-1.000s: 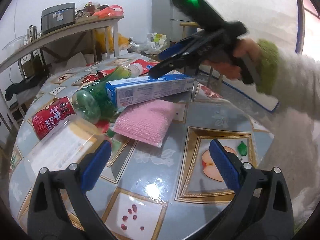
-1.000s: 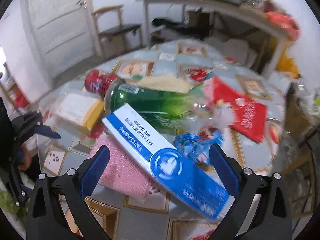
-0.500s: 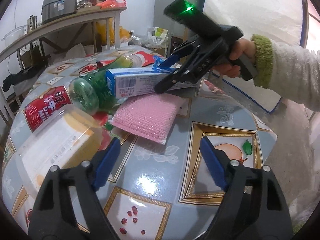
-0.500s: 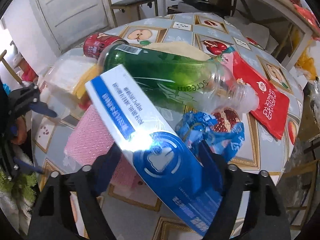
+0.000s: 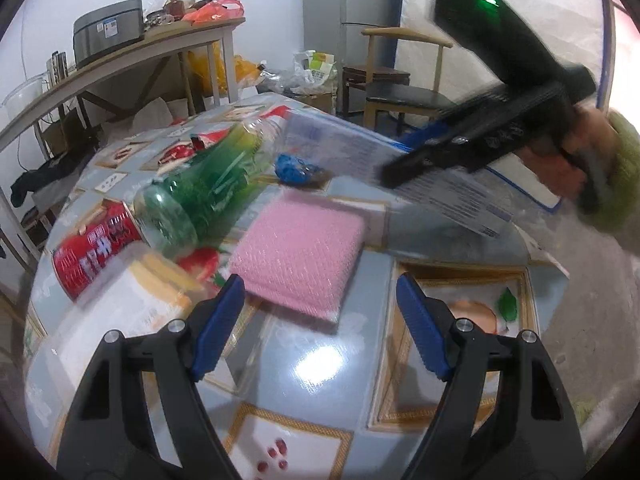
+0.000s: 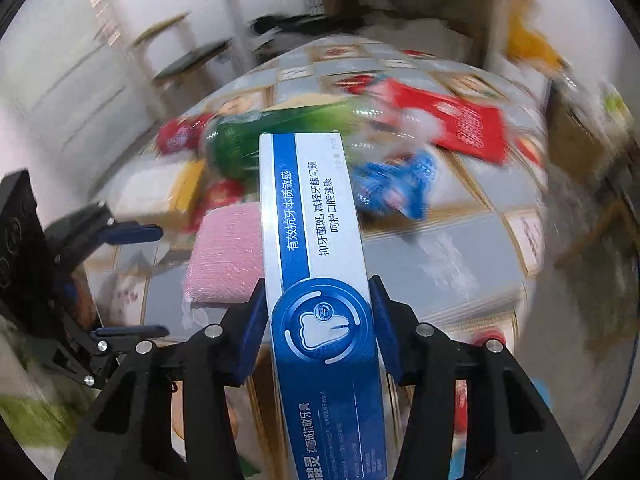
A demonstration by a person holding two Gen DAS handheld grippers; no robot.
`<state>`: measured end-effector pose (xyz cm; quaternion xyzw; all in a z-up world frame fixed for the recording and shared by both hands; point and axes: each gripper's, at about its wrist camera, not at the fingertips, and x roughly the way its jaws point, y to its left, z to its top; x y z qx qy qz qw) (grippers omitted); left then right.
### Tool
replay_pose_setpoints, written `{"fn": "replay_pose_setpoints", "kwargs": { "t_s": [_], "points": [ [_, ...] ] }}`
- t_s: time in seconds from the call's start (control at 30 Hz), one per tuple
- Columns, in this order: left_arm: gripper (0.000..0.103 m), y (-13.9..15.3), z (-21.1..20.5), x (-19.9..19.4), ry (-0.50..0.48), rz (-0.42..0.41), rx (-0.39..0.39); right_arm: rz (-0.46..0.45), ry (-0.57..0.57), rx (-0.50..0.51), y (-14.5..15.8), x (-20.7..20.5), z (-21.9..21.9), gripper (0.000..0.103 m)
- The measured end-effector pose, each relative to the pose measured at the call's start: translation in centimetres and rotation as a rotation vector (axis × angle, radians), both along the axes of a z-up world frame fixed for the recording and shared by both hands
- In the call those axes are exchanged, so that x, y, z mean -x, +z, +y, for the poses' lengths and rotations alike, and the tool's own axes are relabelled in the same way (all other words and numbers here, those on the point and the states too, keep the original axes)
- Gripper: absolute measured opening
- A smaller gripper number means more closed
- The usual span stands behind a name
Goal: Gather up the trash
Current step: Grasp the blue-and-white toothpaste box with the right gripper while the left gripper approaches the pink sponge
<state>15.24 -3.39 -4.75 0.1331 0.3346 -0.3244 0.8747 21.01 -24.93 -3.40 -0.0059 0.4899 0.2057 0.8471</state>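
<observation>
My right gripper [image 6: 318, 312] is shut on a blue and white toothpaste box [image 6: 316, 248] and holds it above the table; the box [image 5: 424, 168] and that gripper [image 5: 404, 164] also show in the left wrist view. My left gripper [image 5: 320, 320] is open and empty, just in front of a pink scrub pad [image 5: 298, 252]. On the table lie a green plastic bottle [image 5: 208, 184], a red can [image 5: 98, 248], a crumpled blue wrapper [image 5: 296, 168] and a clear plastic container [image 5: 132, 312].
A red packet [image 6: 456, 124] lies at the table's far side. The patterned round table [image 5: 320, 368] has its edge near my left gripper. A wooden chair [image 5: 400, 84] and a bench with a rice cooker [image 5: 108, 30] stand behind.
My right gripper has closed on the toothpaste box and lifted it off the bottle and pad, pulling it back. My left gripper has moved closer to the pink pad.
</observation>
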Motion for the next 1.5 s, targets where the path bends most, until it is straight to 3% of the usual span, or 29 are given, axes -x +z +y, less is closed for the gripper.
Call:
{"fn": "replay_pose_setpoints", "kwargs": {
  "t_s": [0.17, 0.23, 0.4, 0.53, 0.8, 1.1, 1.37, 1.5],
  "points": [
    [0.088, 0.5, -1.9, -3.5, -0.031, 0.109, -0.003, 0.013, -0.207, -0.145, -0.7, 2.4, -4.1, 0.048],
    [0.089, 0.2, -2.9, -5.0, -0.046, 0.139, -0.033, 0.015, -0.244, -0.188, -1.1, 3.1, -5.1, 0.048],
    [0.090, -0.8, -4.5, -7.7, -0.028, 0.168, -0.097, 0.015, -0.264, -0.234, -1.8, 4.2, -6.0, 0.048],
    [0.091, -1.7, -5.0, -9.5, 0.017, 0.282, -0.074, 0.013, -0.268, -0.261, -2.3, 4.8, -6.3, 0.048],
    [0.091, -3.2, -5.8, -8.9, 0.001, 0.410, -0.099, 0.025, -0.287, -0.313, -3.5, 5.5, -7.0, 0.048],
    [0.091, -3.1, -6.2, -3.9, -0.005, 0.476, -0.114, 0.043, -0.335, -0.283, -3.9, 7.1, -6.6, 0.048],
    [0.091, -3.2, -5.8, -6.3, 0.241, 0.466, -0.054, -0.004, -0.379, -0.165, -3.6, 7.9, -4.8, 0.048],
    [0.091, -3.2, -6.5, -6.9, 0.261, 0.442, -0.071, -0.023, -0.392, -0.132, -3.6, 8.2, -4.3, 0.048]
  ]
}}
